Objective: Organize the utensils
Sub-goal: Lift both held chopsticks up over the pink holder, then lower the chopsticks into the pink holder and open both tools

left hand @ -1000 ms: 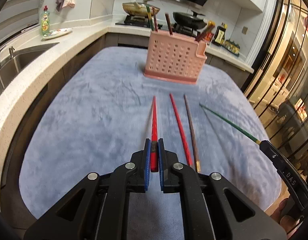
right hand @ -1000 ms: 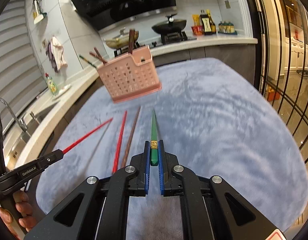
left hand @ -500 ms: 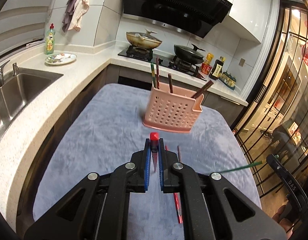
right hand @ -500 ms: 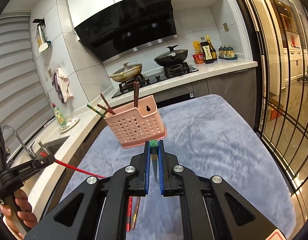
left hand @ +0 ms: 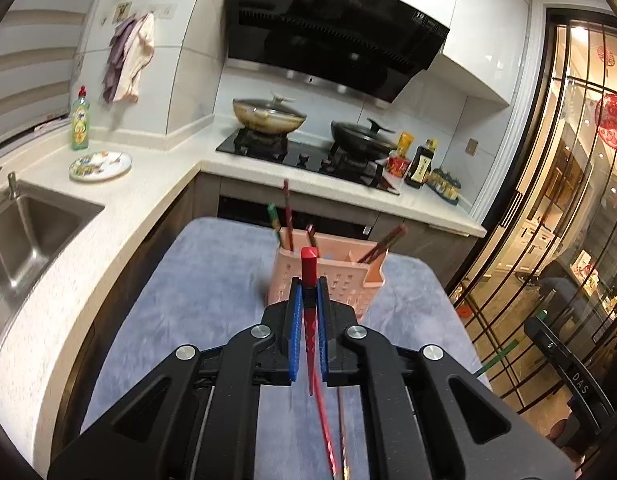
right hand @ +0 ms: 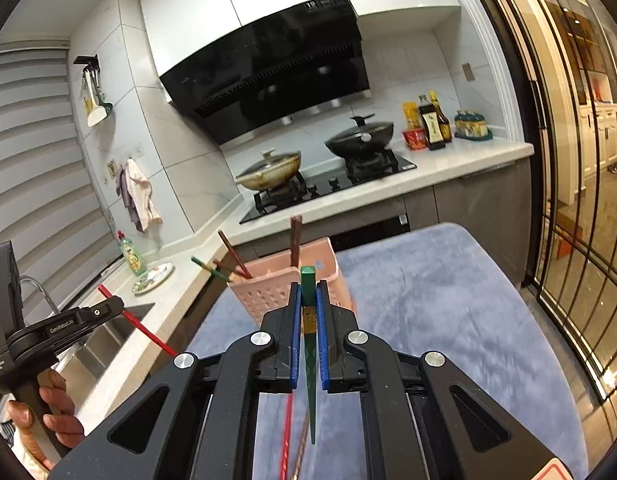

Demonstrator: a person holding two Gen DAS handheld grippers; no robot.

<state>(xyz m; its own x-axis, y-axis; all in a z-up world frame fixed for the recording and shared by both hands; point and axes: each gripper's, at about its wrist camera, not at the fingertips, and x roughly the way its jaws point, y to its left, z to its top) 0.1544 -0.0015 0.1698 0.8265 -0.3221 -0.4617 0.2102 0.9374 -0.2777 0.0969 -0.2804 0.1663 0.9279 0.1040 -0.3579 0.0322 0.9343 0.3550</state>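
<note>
My left gripper [left hand: 308,300] is clamped on a red chopstick [left hand: 309,276], which stands almost upright between the blue pads: blunt square end up, tapered tip pointing down toward the blue cloth [left hand: 196,304]. My right gripper [right hand: 308,300] is clamped the same way on a green chopstick [right hand: 307,280], blunt end up, tip down, long axis near vertical. In the right wrist view I also see the red one from the side, slanting out of the left tool over the counter edge by the sink [right hand: 108,332].

Both sticks are held above the near part of the table. The pink holder [left hand: 328,280] sits toward the far edge, roughly central, ahead of both grippers. It is divided into compartments; at its left end several chopsticks lean, among them a green-ended one [left hand: 273,216] and a dark red one [left hand: 286,212], and at the right end a brown pair [left hand: 382,244] tilts outward. I cannot tell which compartments are free.

On the cloth below me lie another red chopstick [left hand: 326,432] and a brown chopstick [left hand: 342,432], side by side, running lengthwise toward the holder. The cloth is open to the left and right of the holder.
</note>
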